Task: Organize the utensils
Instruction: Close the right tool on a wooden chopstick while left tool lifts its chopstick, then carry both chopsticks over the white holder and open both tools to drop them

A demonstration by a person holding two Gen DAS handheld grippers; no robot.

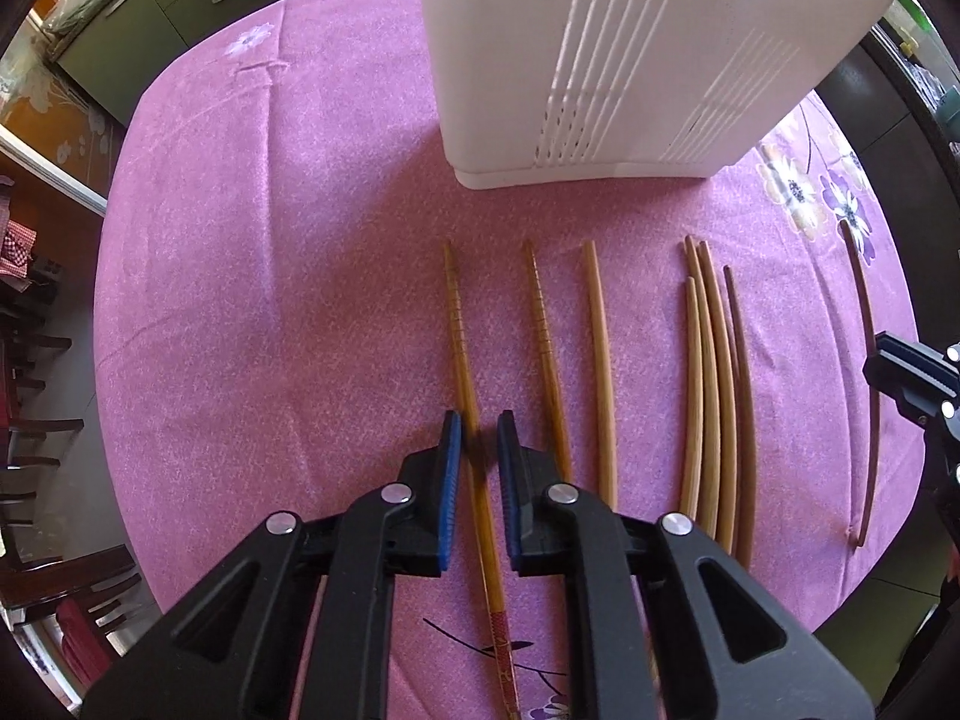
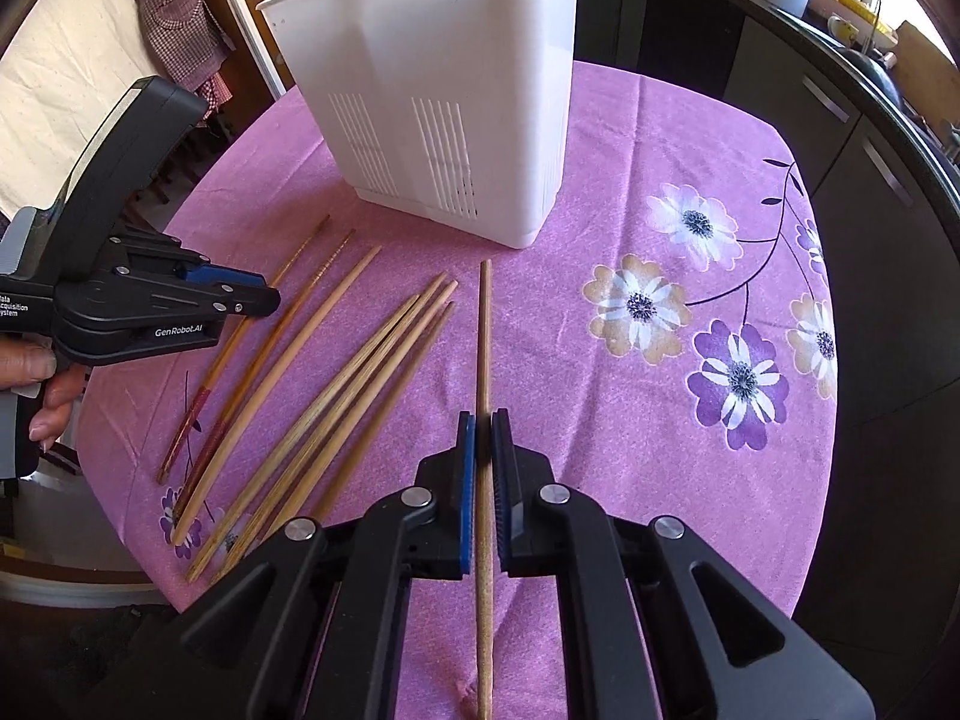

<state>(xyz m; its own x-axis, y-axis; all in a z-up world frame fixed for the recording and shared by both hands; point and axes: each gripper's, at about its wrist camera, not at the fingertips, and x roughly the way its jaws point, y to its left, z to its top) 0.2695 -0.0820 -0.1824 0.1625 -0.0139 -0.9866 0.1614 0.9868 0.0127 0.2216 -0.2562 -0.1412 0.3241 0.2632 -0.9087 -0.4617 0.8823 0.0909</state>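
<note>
Several wooden chopsticks lie in a row on the pink tablecloth in front of a white slotted utensil holder. My left gripper straddles the leftmost ridged chopstick; its jaws stand a little apart from it, open. My right gripper is shut on the rightmost chopstick, which lies along the cloth. The left gripper also shows in the right wrist view over the left chopsticks. The right gripper's tip shows at the edge of the left wrist view.
A bundle of pale chopsticks lies between the two grippers. The round table has a flowered cloth. Dark cabinets stand on the right, chairs on the left.
</note>
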